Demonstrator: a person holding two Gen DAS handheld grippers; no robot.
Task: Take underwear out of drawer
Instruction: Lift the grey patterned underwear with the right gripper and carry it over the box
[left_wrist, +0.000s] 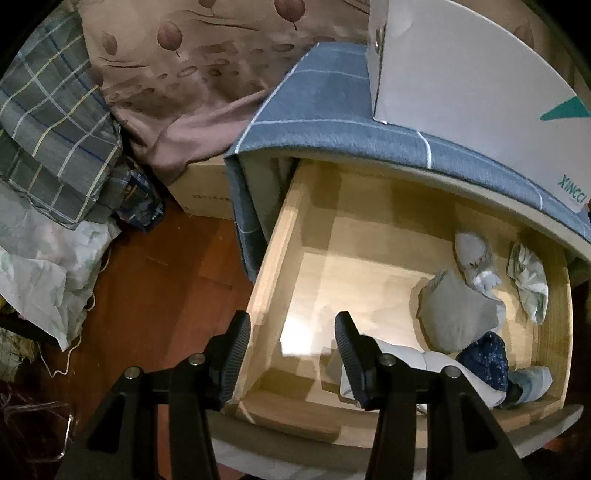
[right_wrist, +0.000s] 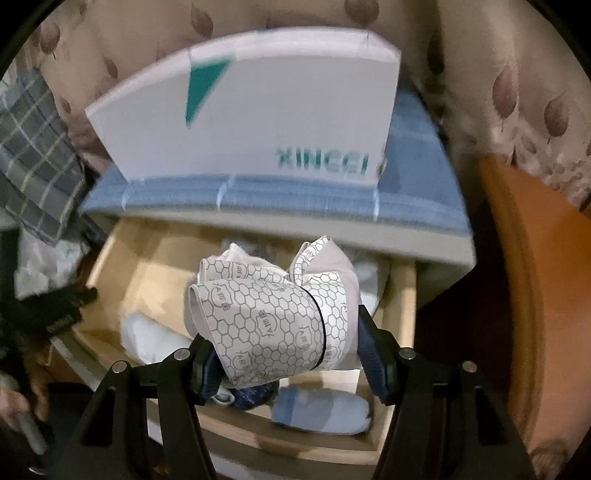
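Closest in, the right gripper (right_wrist: 286, 356) is clamped on the underwear (right_wrist: 273, 317), a white piece printed with a honeycomb pattern, and it sits bunched between the two fingers above the open drawer (right_wrist: 122, 266) rather than lying in it. The left gripper (left_wrist: 293, 354) hangs with its jaws apart and nothing between them, poised over the drawer's near left corner (one finger outside the side wall, one inside).

Just beyond, in the left view, the rest of the pile: a grey garment (left_wrist: 456, 314), a dark blue patterned one (left_wrist: 484, 360), a light blue bundle (left_wrist: 532, 380), a grey-and-white sock-like piece (left_wrist: 474, 266) and a pale green crumpled cloth (left_wrist: 528, 280). That makes five loose pieces I can count, all crowded toward the right side, plus the one held. One drawer, two grippers.

Farther back, a white box (right_wrist: 258, 118) stands on the blue checked cloth (right_wrist: 413, 173) covering the cabinet top.

What could go wrong? The grip looks to be on a fold, not the whole bundle, so a fast lift might let it unroll and slip. A trailing edge could also drag the dark blue piece out with it, since they sit touching or nearly so.
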